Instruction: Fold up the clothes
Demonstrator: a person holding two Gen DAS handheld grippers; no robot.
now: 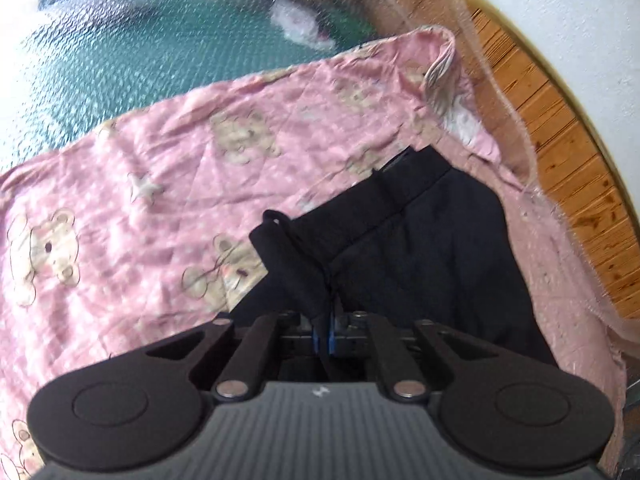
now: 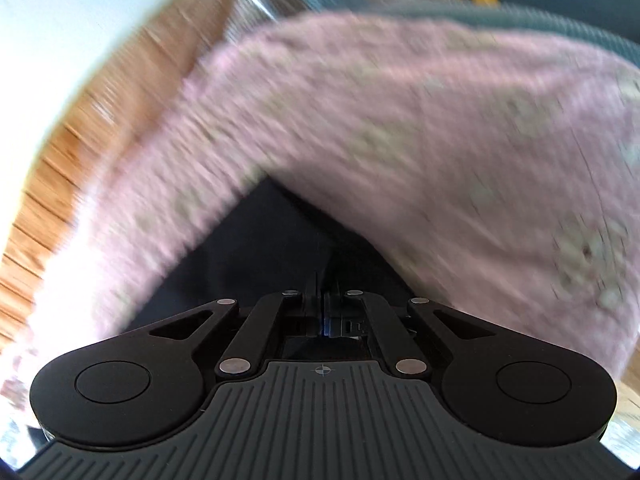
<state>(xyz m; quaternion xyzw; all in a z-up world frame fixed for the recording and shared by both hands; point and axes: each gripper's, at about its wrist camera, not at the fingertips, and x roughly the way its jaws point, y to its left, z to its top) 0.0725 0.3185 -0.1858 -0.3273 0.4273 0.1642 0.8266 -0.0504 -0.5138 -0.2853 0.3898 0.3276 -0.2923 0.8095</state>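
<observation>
Two hand-held grippers work over a pink bear-print quilt spread on a bed, with wooden flooring beyond its edge. On the quilt lies the dark garment, partly spread, its waistband end away from the left camera and a rolled edge rising toward the left hand-held gripper, whose jaws are pinched together on that edge. In the right wrist view, heavily blurred, the right hand-held gripper is likewise closed on dark cloth. I judge a fold is being carried with both corners held. To do it well, keep both grips level and the cloth taut between them, lay the edge squarely on the matching edge, and avoid snagging the thin drawstring.
</observation>
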